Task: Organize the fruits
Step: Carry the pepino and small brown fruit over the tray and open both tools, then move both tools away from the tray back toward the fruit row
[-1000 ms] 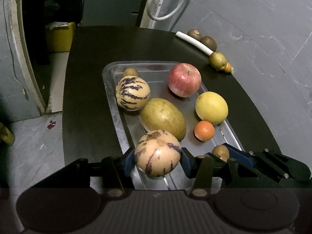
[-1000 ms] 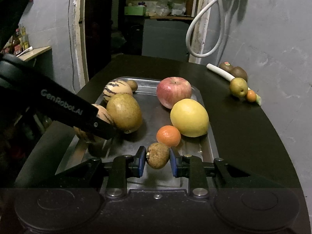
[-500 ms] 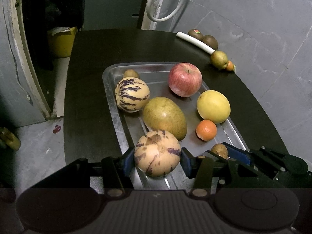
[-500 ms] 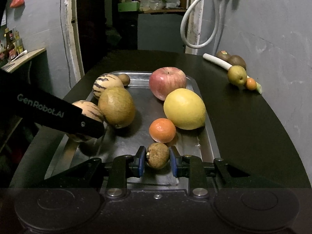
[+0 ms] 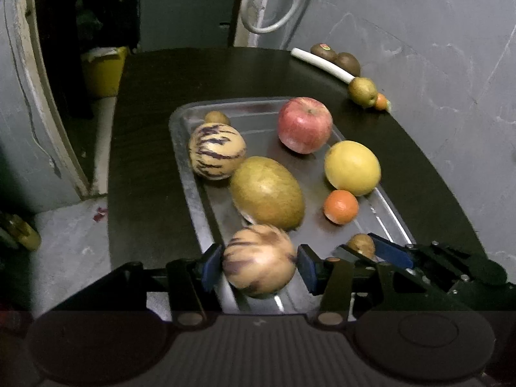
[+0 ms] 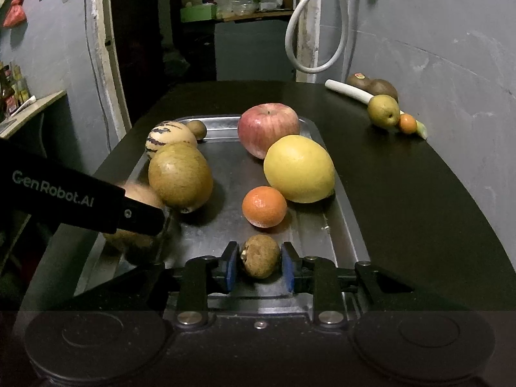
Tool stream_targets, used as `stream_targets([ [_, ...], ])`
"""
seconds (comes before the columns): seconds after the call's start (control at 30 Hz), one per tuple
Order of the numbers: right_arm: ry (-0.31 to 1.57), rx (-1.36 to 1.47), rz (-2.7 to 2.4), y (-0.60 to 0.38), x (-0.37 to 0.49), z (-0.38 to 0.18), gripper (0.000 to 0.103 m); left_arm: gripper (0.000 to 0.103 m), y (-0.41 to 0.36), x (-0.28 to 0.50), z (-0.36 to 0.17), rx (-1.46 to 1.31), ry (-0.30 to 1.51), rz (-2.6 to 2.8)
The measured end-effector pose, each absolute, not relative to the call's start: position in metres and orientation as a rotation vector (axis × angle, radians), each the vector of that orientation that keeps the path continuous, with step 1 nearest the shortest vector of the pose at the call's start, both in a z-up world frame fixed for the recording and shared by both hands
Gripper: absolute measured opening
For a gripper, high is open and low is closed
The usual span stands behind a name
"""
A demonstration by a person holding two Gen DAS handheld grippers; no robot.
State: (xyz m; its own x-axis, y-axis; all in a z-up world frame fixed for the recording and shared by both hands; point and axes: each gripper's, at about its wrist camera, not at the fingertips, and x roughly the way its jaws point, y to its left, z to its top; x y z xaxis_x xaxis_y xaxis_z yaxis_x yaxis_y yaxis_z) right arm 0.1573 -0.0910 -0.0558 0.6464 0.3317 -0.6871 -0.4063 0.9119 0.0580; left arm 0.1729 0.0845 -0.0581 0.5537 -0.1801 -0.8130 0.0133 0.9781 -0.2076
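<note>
A metal tray (image 5: 187,174) (image 6: 348,225) on a dark table holds a red apple (image 5: 304,124), a yellow citrus (image 5: 351,167), a tangerine (image 5: 341,206), a green-brown mango (image 5: 267,193), a striped melon (image 5: 216,150) and a small brown fruit (image 5: 216,117). My left gripper (image 5: 259,266) has its jaws spread around a second striped melon (image 5: 259,269), blurred, with small gaps at the pads. My right gripper (image 6: 259,262) has its jaws slightly apart around a small brown fruit (image 6: 259,255) resting on the tray's near end.
On the table's far right lie a white stick (image 6: 348,90), two kiwis (image 6: 374,85), a green pear (image 6: 383,111) and a small orange fruit (image 6: 407,123) by the grey wall. A white hose (image 6: 319,32) hangs behind. A yellow bin (image 5: 101,71) stands on the floor at left.
Both grippers have opened a little. The striped melon in the left gripper is now blurred and loose. The small brown fruit sits free between the right pads on the tray.
</note>
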Motion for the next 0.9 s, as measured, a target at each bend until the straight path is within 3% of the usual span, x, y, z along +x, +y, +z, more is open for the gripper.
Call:
stream_targets([
  [0.2, 0.744, -0.091, 0.395, -0.101, 0.136, -0.047, 0.057, 0.064, 0.084, 0.160, -0.052, -0.190, 0.965, -0.132],
  [0.47, 0.741, -0.070, 0.358, -0.125, 0.096, -0.030, 0.096, 0.098, 0.093, 0.121, -0.039, -0.201, 0.926, -0.134],
  [0.63, 0.797, -0.039, 0.349, -0.142, 0.079, -0.026, 0.102, 0.102, 0.096, 0.093, -0.038, -0.166, 0.951, -0.148],
  [0.9, 0.855, 0.011, 0.238, -0.174, 0.073, -0.028, 0.102, 0.102, 0.074, 0.079, -0.049, -0.069, 1.015, -0.204],
])
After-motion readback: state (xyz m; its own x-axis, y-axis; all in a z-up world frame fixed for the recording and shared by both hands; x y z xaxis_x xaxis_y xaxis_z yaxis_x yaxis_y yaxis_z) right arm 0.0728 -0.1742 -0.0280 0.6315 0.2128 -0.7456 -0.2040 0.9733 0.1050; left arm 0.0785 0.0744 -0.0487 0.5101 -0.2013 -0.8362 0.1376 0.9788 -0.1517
